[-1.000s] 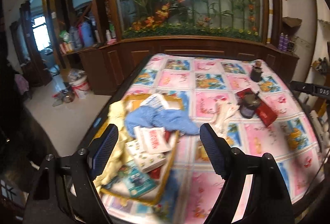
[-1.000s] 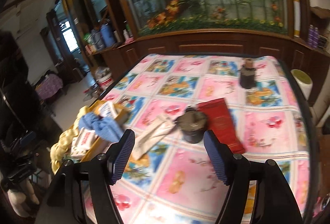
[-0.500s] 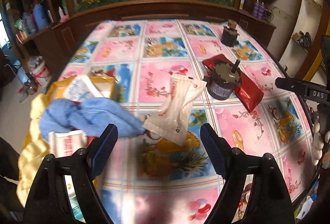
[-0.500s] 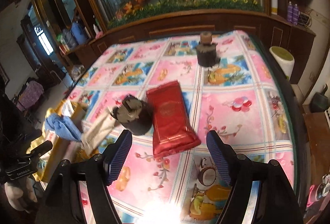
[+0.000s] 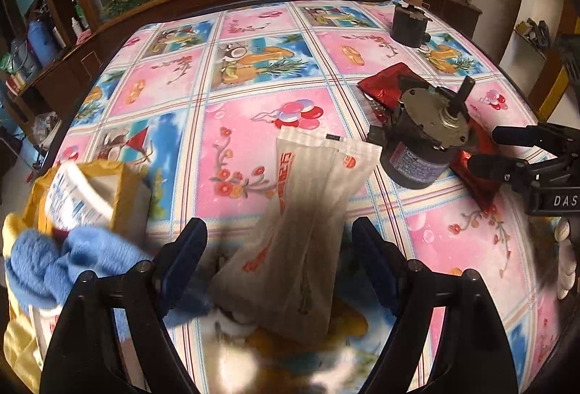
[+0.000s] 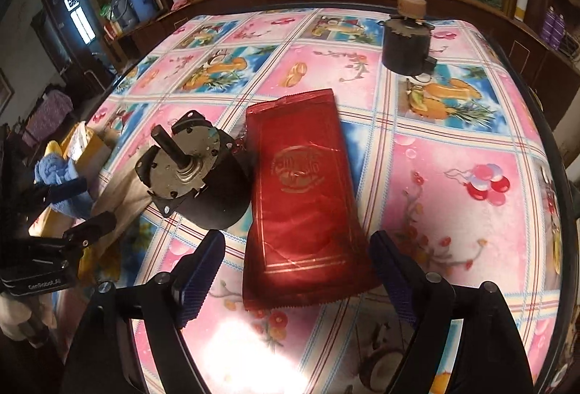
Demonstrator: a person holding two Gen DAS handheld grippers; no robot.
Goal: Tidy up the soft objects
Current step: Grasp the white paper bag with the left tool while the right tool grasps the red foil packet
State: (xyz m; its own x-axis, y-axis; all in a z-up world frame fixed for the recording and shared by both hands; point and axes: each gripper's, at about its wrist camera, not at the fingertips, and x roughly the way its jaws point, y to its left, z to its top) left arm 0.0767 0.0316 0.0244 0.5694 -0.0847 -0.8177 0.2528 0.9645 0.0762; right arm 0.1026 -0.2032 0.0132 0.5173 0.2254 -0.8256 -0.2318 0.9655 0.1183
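A white soft packet [image 5: 304, 231] lies on the patterned tablecloth, its near end between the fingers of my open left gripper [image 5: 279, 249]. A red foil packet [image 6: 302, 209] lies flat, its near end between the fingers of my open right gripper [image 6: 297, 263]; it also shows in the left wrist view [image 5: 384, 86]. A yellow box [image 5: 90, 183] at the table's left edge holds a blue knitted cloth [image 5: 69, 263] and white packets. The right gripper shows in the left wrist view [image 5: 507, 151], the left gripper in the right wrist view [image 6: 78, 205].
A dark electric motor [image 6: 195, 176] with a shaft lies between the two packets, touching the red one. A second motor [image 6: 406, 42] stands at the far right of the table. A wooden cabinet with flowers runs behind. The table edge [image 6: 554, 154] curves on the right.
Both grippers have moved forward and down toward the table. The left one swung right from the yellow box to the white packet. The right one closed in on the red packet.
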